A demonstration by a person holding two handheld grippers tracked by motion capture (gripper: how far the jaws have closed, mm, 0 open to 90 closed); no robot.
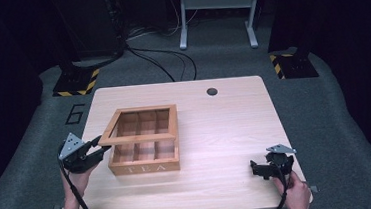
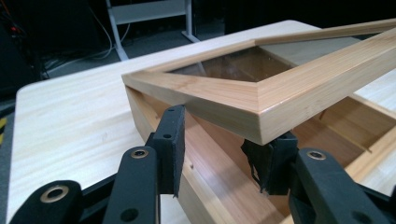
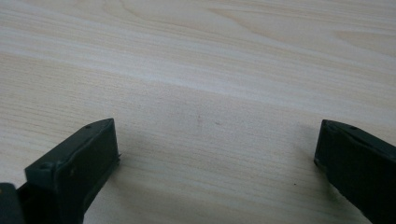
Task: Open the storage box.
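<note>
Six empty compartments in tea box [image 1: 145, 160]; lid [image 2: 261, 88] raised by left gripper [image 2: 219, 154].

Two black hand-held grippers, each with a grey plate and a black cable.

The left black two-jaw gripper [image 1: 98, 144] has flat matte pads on arms with round screw holes; a grey three-cornered plate [image 1: 70, 144] tops it, and a black cable [image 1: 80, 200] trails behind. The right black two-jaw gripper [image 1: 257, 169] looks alike, though dim. Forearms appear unsleeved.
</note>
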